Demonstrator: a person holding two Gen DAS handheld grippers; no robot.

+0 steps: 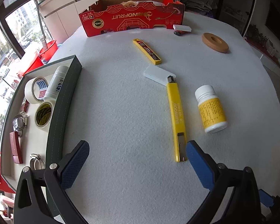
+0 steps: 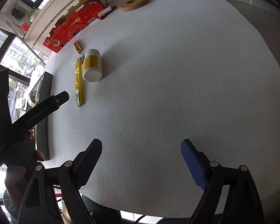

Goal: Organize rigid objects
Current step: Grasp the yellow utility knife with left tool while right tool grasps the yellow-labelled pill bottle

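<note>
My left gripper hangs open over the white felt table. A yellow utility knife lies flat, its near end just inside my right-hand fingertip, not gripped. Beside it a white bottle with a yellow label lies on its side. Farther off are a white flat block, a yellow blade case and a wooden ring. My right gripper is open over bare felt near the table's front edge, holding nothing. From there the knife and bottle lie far to the upper left.
A grey tray on the left holds two tape rolls, a white tube, hose clamps and a red piece. A red cardboard box stands at the back, with a small white block and a lighter beside it. The left gripper's black body shows in the right wrist view.
</note>
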